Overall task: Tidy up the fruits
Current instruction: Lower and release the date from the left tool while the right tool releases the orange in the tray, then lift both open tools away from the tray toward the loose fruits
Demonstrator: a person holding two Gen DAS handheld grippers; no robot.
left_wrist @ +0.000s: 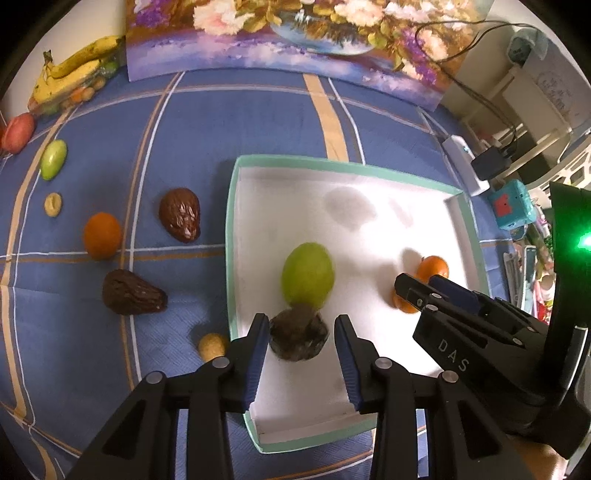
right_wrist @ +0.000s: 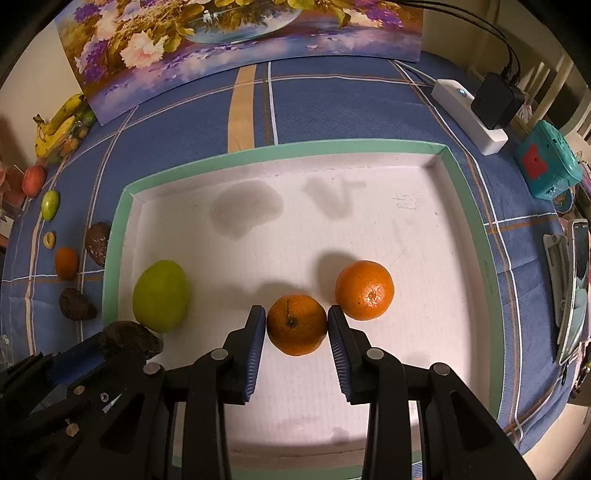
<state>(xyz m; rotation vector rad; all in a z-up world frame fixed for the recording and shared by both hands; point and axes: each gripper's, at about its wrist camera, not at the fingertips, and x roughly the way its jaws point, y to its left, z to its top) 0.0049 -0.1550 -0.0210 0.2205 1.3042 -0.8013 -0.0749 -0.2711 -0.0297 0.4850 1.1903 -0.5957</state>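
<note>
Placing was under way in the tray: left gripper released (avocado between), right gripper grasping orange, due release.

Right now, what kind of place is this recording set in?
Probably a home, a table in a living space: a checked blue tablecloth, a flower painting propped behind, and a power strip with household clutter alongside.

Left claw parted, right claw clamped
</note>
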